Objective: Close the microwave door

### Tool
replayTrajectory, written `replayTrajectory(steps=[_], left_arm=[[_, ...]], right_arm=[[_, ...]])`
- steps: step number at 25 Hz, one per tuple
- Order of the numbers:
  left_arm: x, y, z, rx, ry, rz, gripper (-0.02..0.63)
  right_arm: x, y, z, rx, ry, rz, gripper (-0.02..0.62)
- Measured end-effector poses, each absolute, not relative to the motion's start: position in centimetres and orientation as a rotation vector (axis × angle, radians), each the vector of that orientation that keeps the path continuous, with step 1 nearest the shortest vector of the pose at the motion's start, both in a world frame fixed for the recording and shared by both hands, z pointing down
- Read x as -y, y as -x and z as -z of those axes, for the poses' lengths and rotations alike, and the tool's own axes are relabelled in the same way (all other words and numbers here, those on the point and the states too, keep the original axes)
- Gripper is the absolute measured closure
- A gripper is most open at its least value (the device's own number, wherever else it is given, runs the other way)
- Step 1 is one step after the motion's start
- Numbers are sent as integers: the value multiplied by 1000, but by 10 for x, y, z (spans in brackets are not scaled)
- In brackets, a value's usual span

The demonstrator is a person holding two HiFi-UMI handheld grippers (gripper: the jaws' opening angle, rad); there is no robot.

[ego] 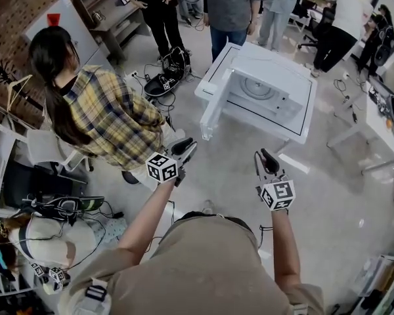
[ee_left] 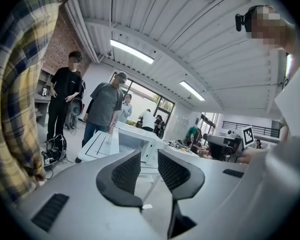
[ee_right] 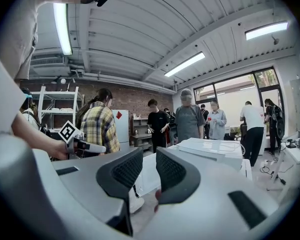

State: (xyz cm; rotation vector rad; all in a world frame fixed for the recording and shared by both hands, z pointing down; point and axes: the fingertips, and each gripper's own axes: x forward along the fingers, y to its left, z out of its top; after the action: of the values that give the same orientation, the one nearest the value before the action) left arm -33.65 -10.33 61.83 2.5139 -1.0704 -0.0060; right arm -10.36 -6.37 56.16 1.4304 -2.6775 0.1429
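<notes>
A white microwave (ego: 266, 90) stands on a low white table (ego: 302, 133) ahead of me, and its door (ego: 213, 113) hangs open toward the left front corner. My left gripper (ego: 184, 151) is held in the air short of that door, with its jaws open and nothing between them. My right gripper (ego: 266, 161) hovers level with it on the right, also open and empty. The left gripper view shows the microwave (ee_left: 142, 140) beyond the left gripper (ee_left: 149, 159). The right gripper view has the microwave (ee_right: 215, 151) past the right gripper (ee_right: 149, 156).
A person in a plaid shirt (ego: 98, 113) stands close on my left. Several people stand behind the table. Cables and black gear (ego: 167, 74) lie on the floor at the far left. A white desk (ego: 381, 120) stands at the right.
</notes>
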Motion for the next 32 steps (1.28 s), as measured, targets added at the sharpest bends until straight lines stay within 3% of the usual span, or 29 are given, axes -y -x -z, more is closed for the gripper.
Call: replayTrajectory(steps=[13, 32], left_arm=[[161, 348, -665, 1013, -2542, -142, 454], [232, 335, -737, 999, -2499, -356, 455]], right_arm=[[85, 129, -572, 2640, -1471, -157, 526], [148, 126, -579, 2655, -1402, -197, 526]])
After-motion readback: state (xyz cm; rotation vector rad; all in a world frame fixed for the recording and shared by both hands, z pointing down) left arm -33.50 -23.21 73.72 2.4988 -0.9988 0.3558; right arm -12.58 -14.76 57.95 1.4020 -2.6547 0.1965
